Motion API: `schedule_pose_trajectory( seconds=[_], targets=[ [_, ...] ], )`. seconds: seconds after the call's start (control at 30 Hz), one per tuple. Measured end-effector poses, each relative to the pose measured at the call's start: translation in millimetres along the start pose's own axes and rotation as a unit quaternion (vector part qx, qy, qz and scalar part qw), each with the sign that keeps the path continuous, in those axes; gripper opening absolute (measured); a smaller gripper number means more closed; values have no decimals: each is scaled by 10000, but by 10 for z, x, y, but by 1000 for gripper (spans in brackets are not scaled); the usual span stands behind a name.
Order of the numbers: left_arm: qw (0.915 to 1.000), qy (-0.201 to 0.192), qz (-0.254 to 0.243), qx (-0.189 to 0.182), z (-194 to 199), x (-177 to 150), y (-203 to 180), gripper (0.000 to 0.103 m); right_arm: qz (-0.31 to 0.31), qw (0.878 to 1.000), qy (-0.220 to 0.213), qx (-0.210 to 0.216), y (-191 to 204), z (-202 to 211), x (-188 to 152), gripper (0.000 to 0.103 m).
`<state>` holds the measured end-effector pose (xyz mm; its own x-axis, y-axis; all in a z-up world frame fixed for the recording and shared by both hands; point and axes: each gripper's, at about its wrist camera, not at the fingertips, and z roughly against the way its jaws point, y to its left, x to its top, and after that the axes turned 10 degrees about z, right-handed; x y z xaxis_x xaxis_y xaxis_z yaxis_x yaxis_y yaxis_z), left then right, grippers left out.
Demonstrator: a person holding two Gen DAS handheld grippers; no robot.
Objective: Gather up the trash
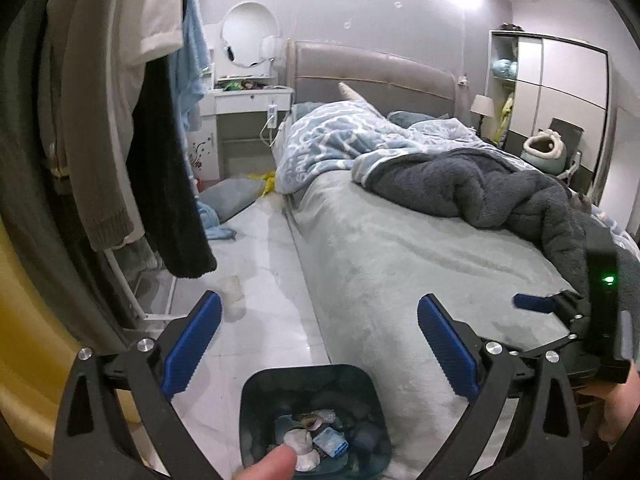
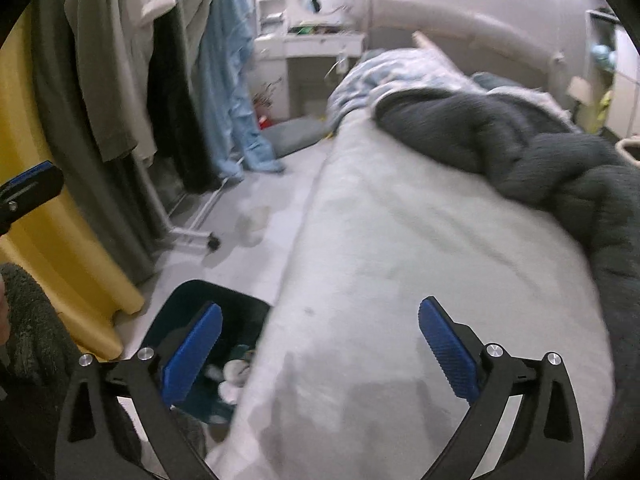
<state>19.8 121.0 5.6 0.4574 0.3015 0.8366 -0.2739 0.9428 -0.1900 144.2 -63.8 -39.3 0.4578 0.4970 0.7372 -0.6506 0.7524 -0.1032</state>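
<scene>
A dark blue trash bin point(image 1: 256, 396) stands on the floor beside the bed, with crumpled white tissues point(image 1: 298, 440) and a small blue packet point(image 1: 330, 442) inside. My left gripper point(image 1: 318, 344) is open and empty, held above the bin. A fingertip shows at the bottom edge in front of the bin. My right gripper point(image 2: 320, 350) is open and empty over the bed's edge; the bin point(image 2: 180, 300) lies below its left finger. The right gripper also shows at the right edge of the left wrist view point(image 1: 532, 304).
A bed with a pale green sheet point(image 1: 400, 264), a dark grey blanket point(image 1: 500, 188) and a blue patterned duvet fills the right. Clothes hang on a rack point(image 1: 120, 120) at the left. A pale scrap point(image 1: 234, 286) lies on the tiled floor. A white dresser point(image 1: 248, 104) stands at the back.
</scene>
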Motion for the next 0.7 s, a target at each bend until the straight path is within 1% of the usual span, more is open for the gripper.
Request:
schedule_pose_trajectory(
  seconds=[0.17, 0.23, 0.27, 0.37, 0.47, 0.6, 0.7],
  targets=[
    [9999, -116, -96, -18, 130, -107, -156, 100, -142, 9988, -326, -344, -102, 403, -145, 100],
    [9998, -88, -170, -63, 162, -168, -203, 100, -270, 9973, -480, -482, -90, 585, -232, 100],
    [9997, -70, -249, -7, 170, -192, -234, 100, -389, 9961, -536, -591, -82, 695, -321, 100],
    [9993, -36, -362, 3, 206, -224, -297, 100, -690, 9924, -669, -771, -174, 868, -499, 100],
    [9991, -38, -421, 67, 247, -287, -342, 100, -854, 9887, -816, -929, -202, 1013, -620, 100],
    [9984, -56, -518, 213, 278, -364, -432, 100, -972, 9856, -959, -1001, -163, 1140, -740, 100],
    [9983, -69, -547, 173, 321, -428, -505, 100, -1026, 9841, -1006, -1048, -153, 1181, -819, 100]
  ],
)
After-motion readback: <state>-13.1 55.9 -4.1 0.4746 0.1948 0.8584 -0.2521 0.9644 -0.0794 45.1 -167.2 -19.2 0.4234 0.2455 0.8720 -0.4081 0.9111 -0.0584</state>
